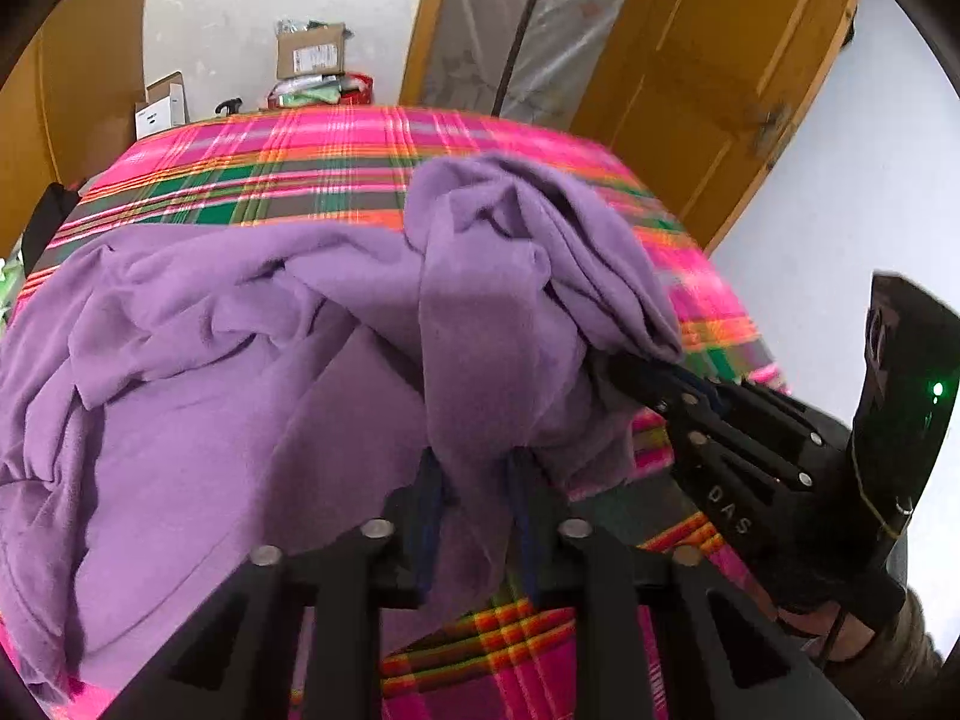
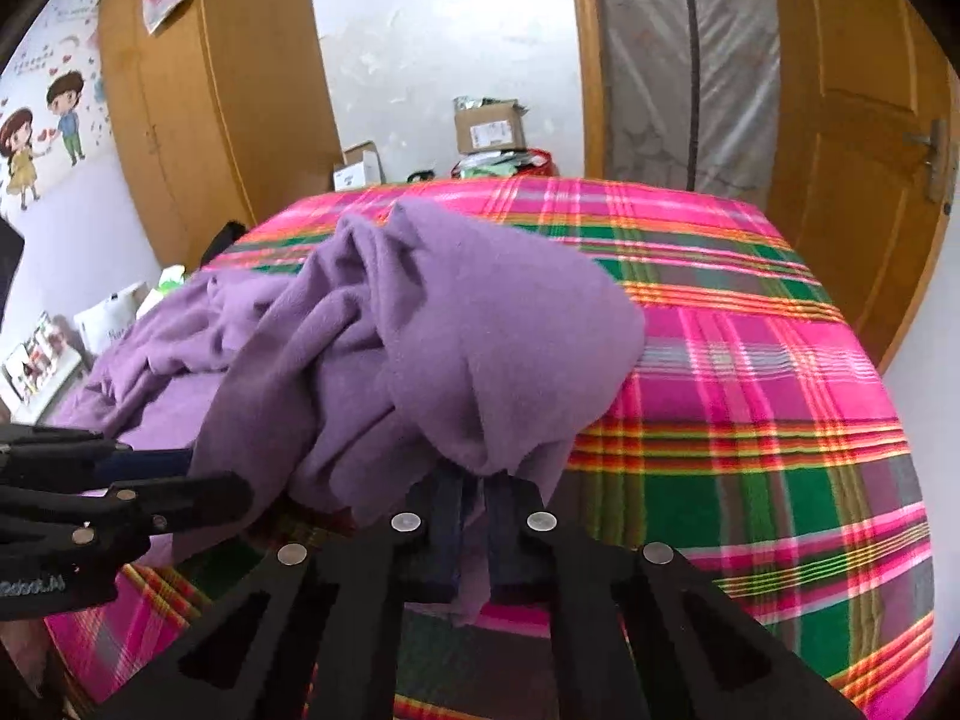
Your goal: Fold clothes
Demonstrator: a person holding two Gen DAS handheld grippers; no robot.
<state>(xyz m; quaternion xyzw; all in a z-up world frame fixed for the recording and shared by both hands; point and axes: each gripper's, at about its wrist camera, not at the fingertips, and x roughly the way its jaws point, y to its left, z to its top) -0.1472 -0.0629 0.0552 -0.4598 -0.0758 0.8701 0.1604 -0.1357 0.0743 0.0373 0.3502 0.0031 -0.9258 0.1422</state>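
The bed carries the purple garment, bunched near its front edge; my left gripper and right gripper each pinch its fabric with jaws nearly closed; I should lift evenly, spreading apart to flatten it

The crumpled garment is plain lilac purple. Under it the bedspread is plaid: hot pink crossed with green, orange and grey. The wardrobe is honey-brown.

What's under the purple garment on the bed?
The plaid bedspread shows all around the purple garment, so it lies on that. Whether anything else sits beneath the bunched folds can't be seen; the cloth covers it.
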